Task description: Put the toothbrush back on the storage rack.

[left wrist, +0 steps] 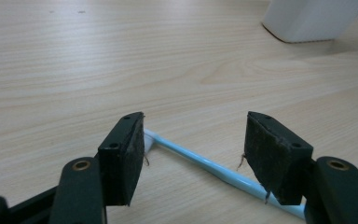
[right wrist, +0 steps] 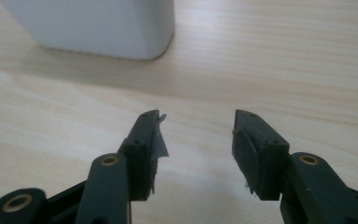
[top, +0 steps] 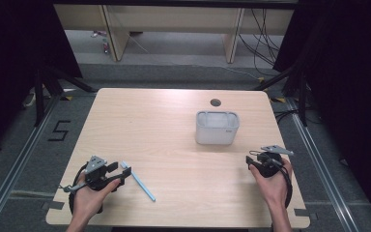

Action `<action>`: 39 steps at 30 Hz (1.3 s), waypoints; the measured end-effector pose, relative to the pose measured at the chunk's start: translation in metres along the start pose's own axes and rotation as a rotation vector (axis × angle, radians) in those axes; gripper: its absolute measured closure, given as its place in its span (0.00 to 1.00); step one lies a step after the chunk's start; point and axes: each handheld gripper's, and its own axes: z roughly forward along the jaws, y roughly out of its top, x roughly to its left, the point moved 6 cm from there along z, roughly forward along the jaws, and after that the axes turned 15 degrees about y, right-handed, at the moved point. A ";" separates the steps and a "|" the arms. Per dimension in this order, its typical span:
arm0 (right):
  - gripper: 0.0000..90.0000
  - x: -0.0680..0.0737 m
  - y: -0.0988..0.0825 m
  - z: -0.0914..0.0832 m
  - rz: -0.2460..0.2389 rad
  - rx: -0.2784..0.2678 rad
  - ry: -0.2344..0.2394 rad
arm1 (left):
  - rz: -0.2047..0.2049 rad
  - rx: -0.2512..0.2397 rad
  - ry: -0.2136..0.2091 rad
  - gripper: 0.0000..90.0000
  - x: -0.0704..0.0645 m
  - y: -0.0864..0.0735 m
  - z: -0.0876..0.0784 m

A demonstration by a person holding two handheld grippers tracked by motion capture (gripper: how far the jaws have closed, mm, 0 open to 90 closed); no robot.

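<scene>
Hands at the bottom of the high view grip two black tools over a pale wooden table (top: 174,121). At lower left, the left gripper (top: 118,175) sits low on the tabletop with its jaws spread wide and nothing between the pads. A light blue toothbrush (top: 140,181) lies flat on the wood just beside its tips, running toward the lower centre of the frame. In the left gripper view the toothbrush (left wrist: 205,163) crosses behind the open jaws, its white head at the left pad, untouched as far as can be told. At lower right, the right gripper (top: 251,162) is also well open and empty, confirmed in the right gripper view (right wrist: 196,140). A white rectangular container (top: 216,127) stands right of centre, well apart from the toothbrush, and appears at upper left in the right gripper view (right wrist: 93,28).
</scene>
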 end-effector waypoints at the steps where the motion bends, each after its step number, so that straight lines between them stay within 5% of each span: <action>1: 0.58 0.001 0.000 0.000 -0.017 0.015 -0.003 | -0.005 0.020 -0.001 0.42 -0.002 0.003 0.000; 3: 0.57 0.007 0.001 0.001 0.021 0.017 -0.003 | 0.012 0.080 0.023 0.42 -0.005 0.007 0.000; 4: 0.57 0.005 0.000 -0.001 -0.023 0.043 -0.004 | 0.020 0.116 0.022 0.43 -0.007 0.009 0.000; 6: 0.56 0.008 -0.003 -0.002 0.033 0.078 -0.010 | 0.032 0.197 0.037 0.43 -0.010 0.012 0.001; 7: 0.56 0.005 -0.004 -0.003 0.012 0.102 -0.015 | 0.032 0.197 0.037 0.43 -0.010 0.012 0.001; 8: 0.55 0.004 -0.005 -0.005 -0.008 0.124 -0.017 | 0.052 0.267 0.059 0.43 -0.011 0.015 0.001; 9: 0.55 0.008 -0.007 -0.003 0.038 0.125 -0.007 | 0.050 0.301 0.070 0.42 -0.013 0.016 0.003; 11: 0.55 0.009 -0.009 -0.006 0.052 0.155 -0.018 | 0.055 0.341 0.084 0.42 -0.014 0.017 0.003; 12: 0.55 0.012 -0.008 -0.005 0.059 0.159 -0.012 | 0.062 0.408 0.113 0.42 -0.017 0.019 0.005; 14: 0.56 0.013 -0.006 -0.005 0.047 0.141 -0.002 | 0.050 0.449 0.143 0.42 -0.020 0.023 0.009; 17: 0.56 0.019 -0.006 -0.006 0.078 0.144 -0.012 | 0.104 0.541 0.176 0.40 -0.018 0.023 0.014; 20: 0.56 0.014 -0.004 -0.005 -0.011 0.135 -0.002 | 0.103 0.590 0.206 0.41 -0.018 0.022 0.023; 23: 0.56 0.016 -0.003 -0.006 -0.007 0.129 -0.013 | 0.098 0.653 0.222 0.40 -0.018 0.017 0.030; 27: 0.56 0.018 -0.004 -0.004 0.009 0.124 -0.001 | 0.096 0.686 0.239 0.39 -0.019 0.013 0.037; 28: 0.56 0.015 -0.004 -0.004 -0.030 0.127 -0.003 | 0.093 0.686 0.240 0.39 -0.020 0.013 0.038; 33: 0.56 0.021 -0.005 -0.002 0.031 0.128 0.005 | 0.111 0.691 0.239 0.42 -0.025 0.012 0.039; 39: 0.56 0.019 -0.006 -0.001 -0.015 0.142 0.002 | 0.138 0.701 0.236 0.47 -0.028 0.009 0.041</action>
